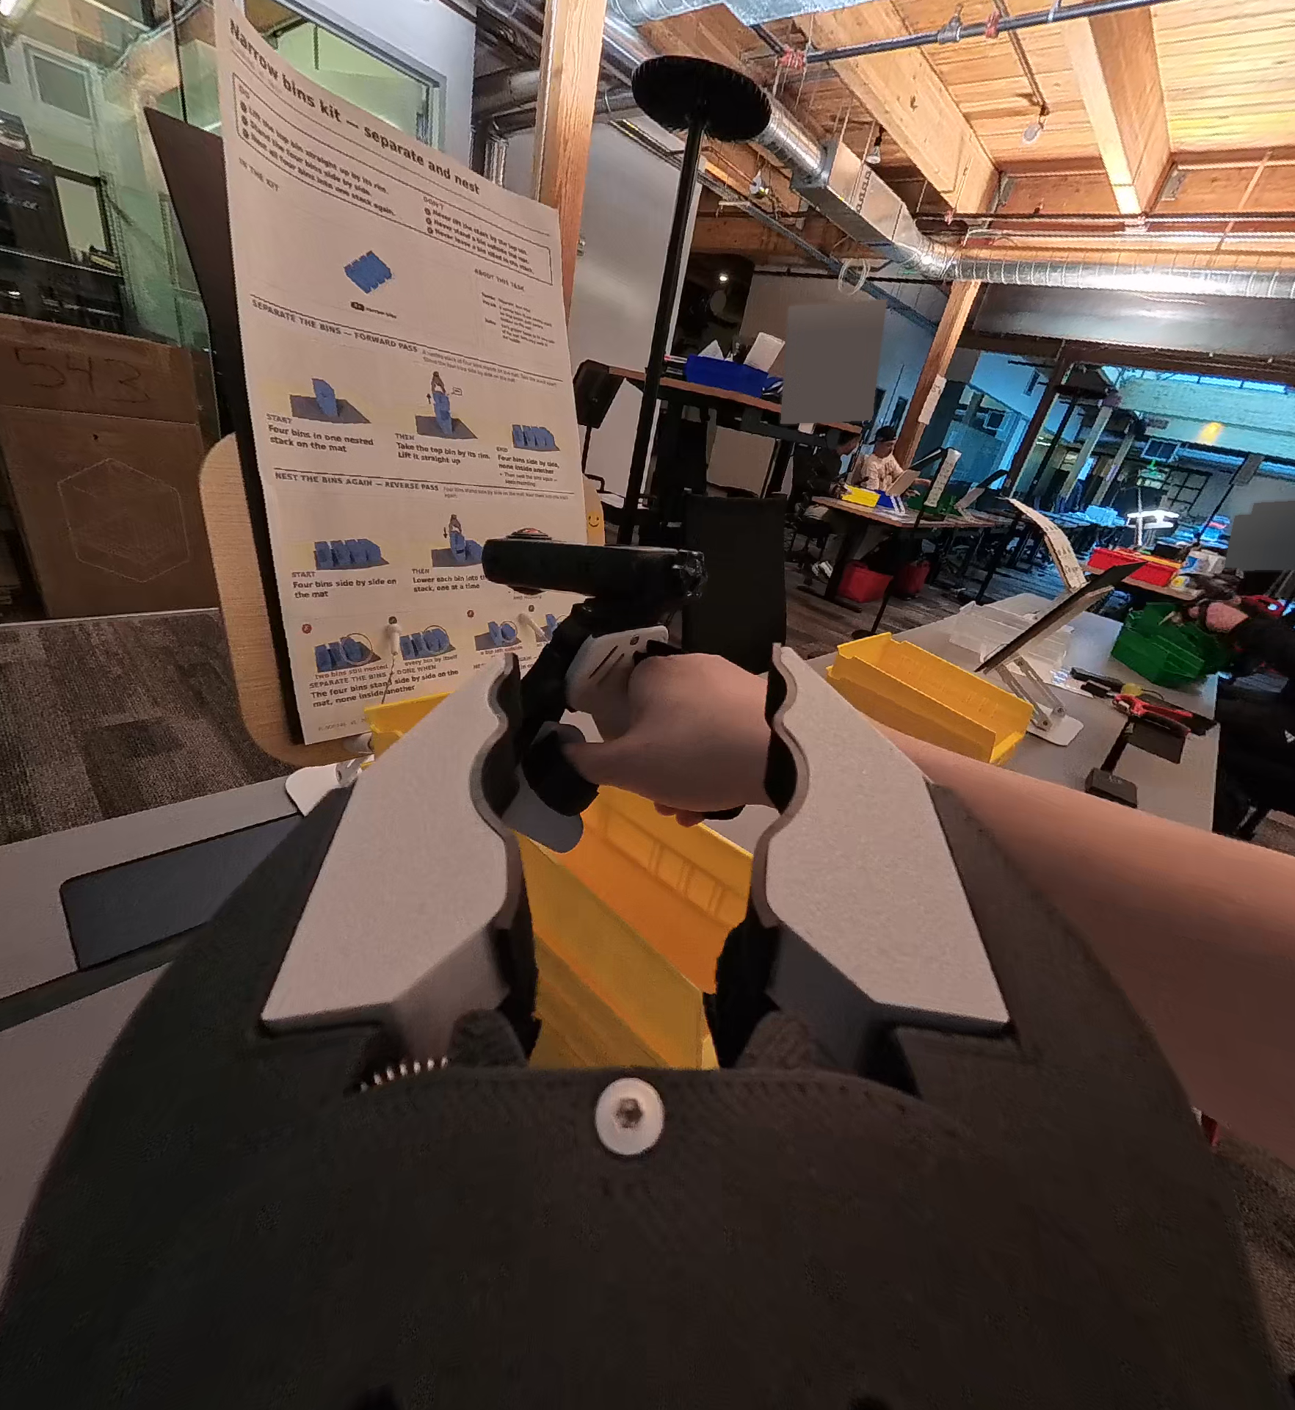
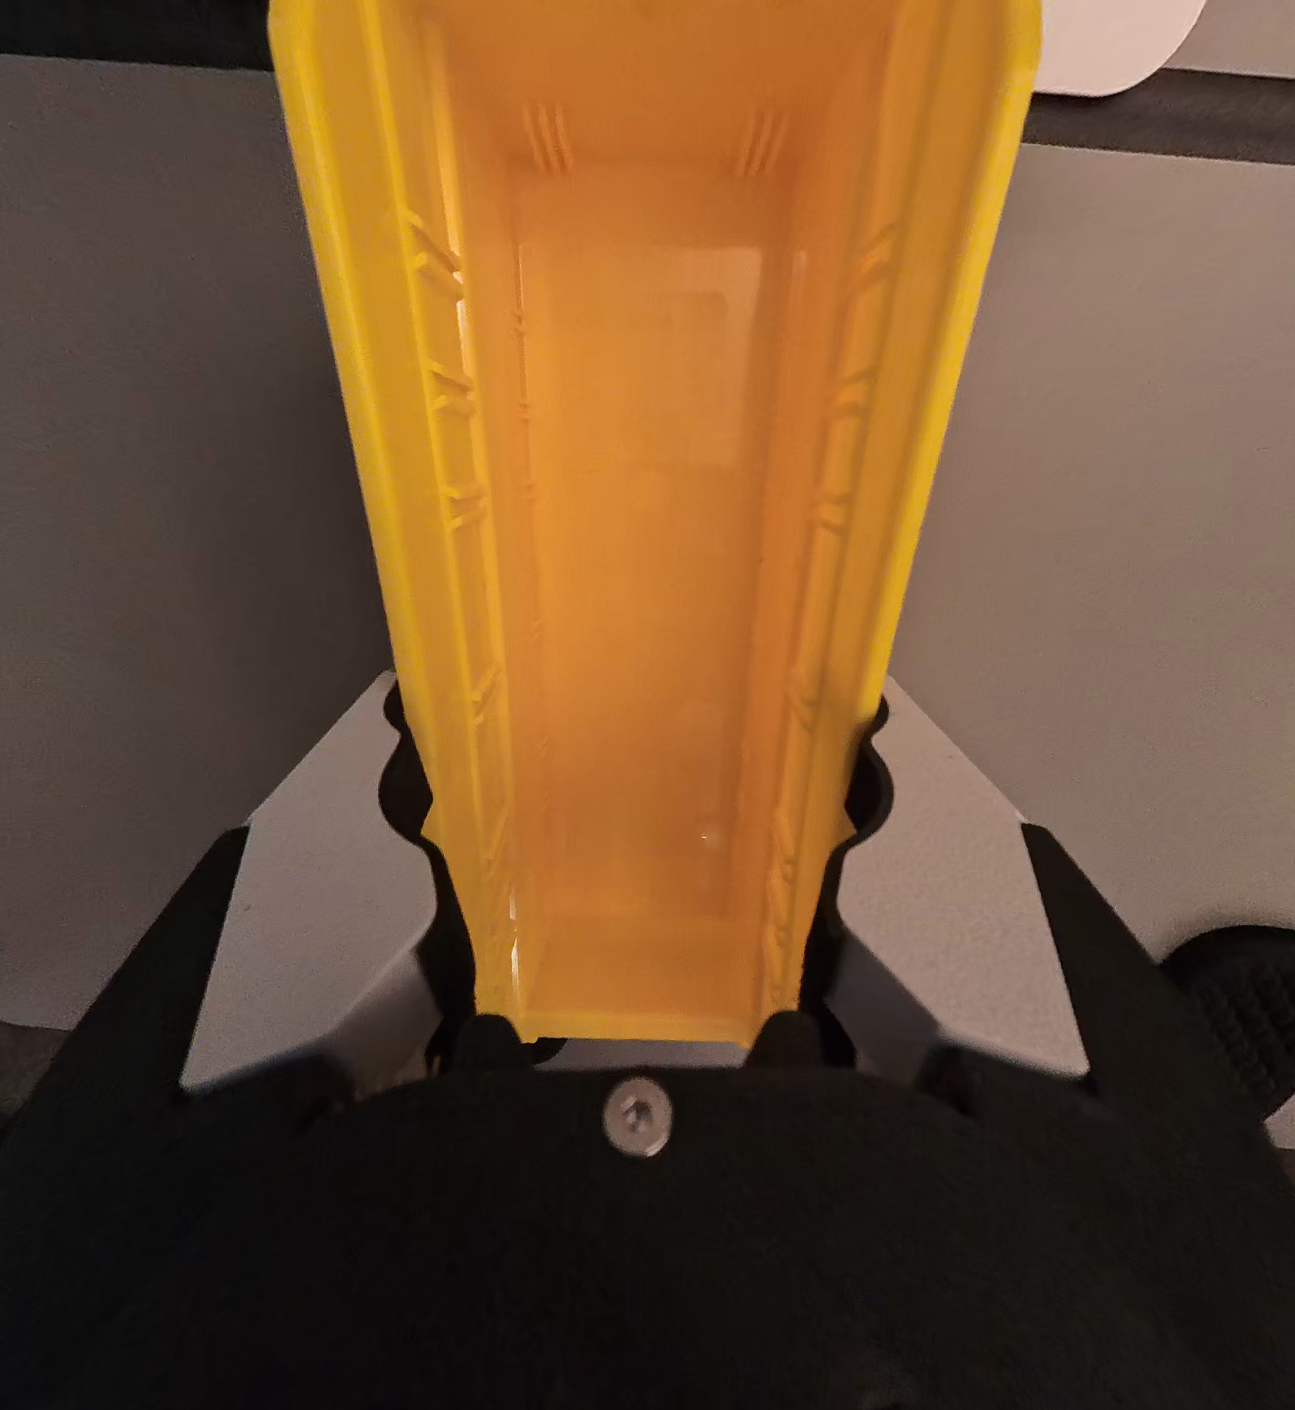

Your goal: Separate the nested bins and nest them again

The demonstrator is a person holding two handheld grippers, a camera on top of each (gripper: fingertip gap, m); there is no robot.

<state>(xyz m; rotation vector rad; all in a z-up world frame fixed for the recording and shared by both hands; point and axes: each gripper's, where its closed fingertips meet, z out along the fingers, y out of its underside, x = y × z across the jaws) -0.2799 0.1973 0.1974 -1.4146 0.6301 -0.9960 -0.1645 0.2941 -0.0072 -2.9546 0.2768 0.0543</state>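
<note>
**A:** Where's the bin just now?

**B:** The right hand-held gripper [image 2: 633, 770] has a yellow bin [image 2: 644, 534] lengthwise between its fingers, open top facing the camera. The dark pads [image 2: 862, 770] sit against both long sides near the bin's near end. The grey bench [image 2: 133, 458] lies beyond the bin.

**A:** And the other one?

**B:** The left hand-held gripper [image 1: 633, 732] stands part-way open with nothing between its tips. From its camera you see the person's hand [image 1: 675, 744] on the right tool's handle, beyond those tips, and yellow plastic lower down behind the fingers. A second yellow bin [image 1: 927, 690] rests on the bench to the right of that hand, and a corner of another shows at the foot of the instruction sheet [image 1: 400, 427].

**A:** So how do I do this step well?

**B:** I can't tell from here whether it's being lifted off a stack or carried to one. Either way, I'd keep the bin level and move it straight up or down, since the grip is near one end and the far end may droop. Narrow tapered bins probably wedge if tilted. If one below drags along, the free left tool could steady it by the rim.
</note>
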